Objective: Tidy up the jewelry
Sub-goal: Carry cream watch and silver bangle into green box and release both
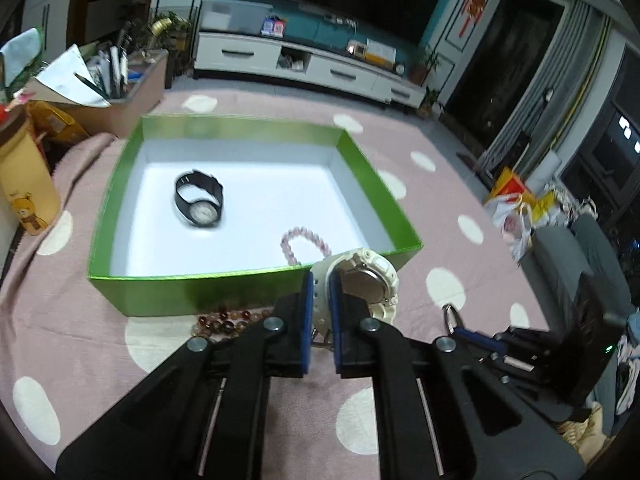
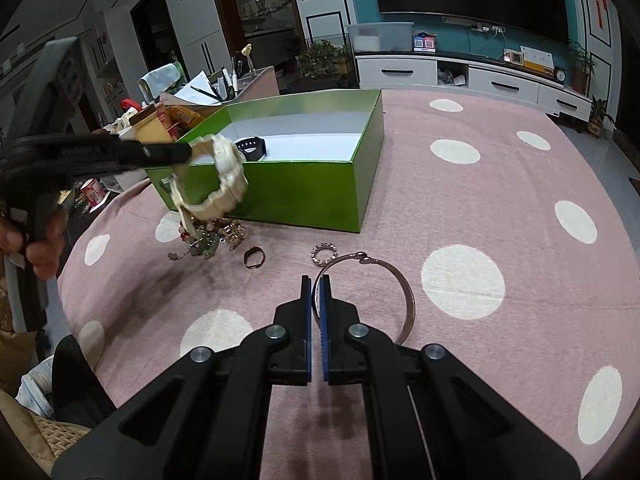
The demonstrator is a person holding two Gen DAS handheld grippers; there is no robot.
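Note:
A green box (image 1: pixel 192 292) with a white inside holds a black watch (image 1: pixel 199 200) and a pink bead bracelet (image 1: pixel 306 246). My left gripper (image 1: pixel 320 280) is shut on the strap of a cream watch (image 1: pixel 364 280), held in the air just in front of the box's near wall. In the right wrist view the cream watch (image 2: pixel 224 176) dangles from the left gripper (image 2: pixel 188 153). My right gripper (image 2: pixel 316 284) is shut on a thin metal bangle (image 2: pixel 406 292) low over the cloth. A sparkly ring (image 2: pixel 324 254), a brown ring (image 2: pixel 255 258) and a heap of beaded jewelry (image 2: pixel 212 236) lie nearby.
The round table wears a pink cloth with white dots (image 2: pixel 480 208). A yellow bear cup (image 1: pixel 26 184) and a cluttered tray of papers and pens (image 1: pixel 100 88) stand left of the box. A person's hand (image 2: pixel 40 236) grips the left tool. The table edge curves close on the right.

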